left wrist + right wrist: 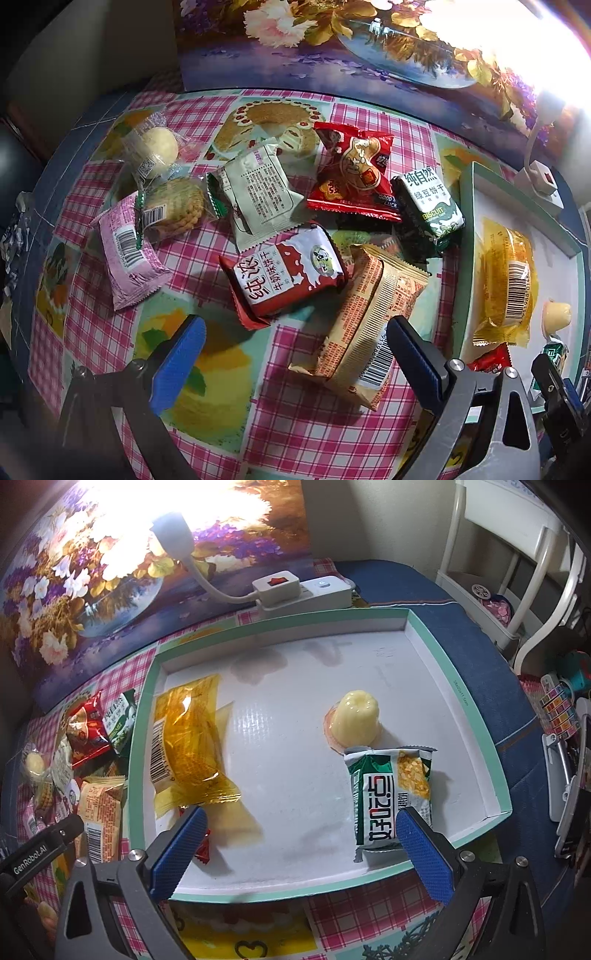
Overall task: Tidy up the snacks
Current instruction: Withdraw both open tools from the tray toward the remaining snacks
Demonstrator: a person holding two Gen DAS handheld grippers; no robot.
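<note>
- The tray (476,716), a shallow white box with a teal rim, is the landmark. Four snacks lie in it: an amber packet (188,746) by its left wall, a yellow jelly cup (354,720) mid-right, a green-and-white packet (391,797) touching the cup, and a small red packet (201,845) at the near-left corner, mostly hidden.
- Left of the tray, about eight snacks are unsorted on the checked cloth (314,417), among them a red-and-white milk biscuit pack (286,271), an orange packet (364,325) and a pink packet (127,254).
- By my judgement the task is about a third done.
- The left gripper (295,358) hangs over the pile, jaws wide, holding nothing.
- The right gripper (299,849) is over the tray's near rim, jaws wide, empty.
- The tray's middle and far half are bare, with room for more; the raised rim must be cleared on entry.
</note>
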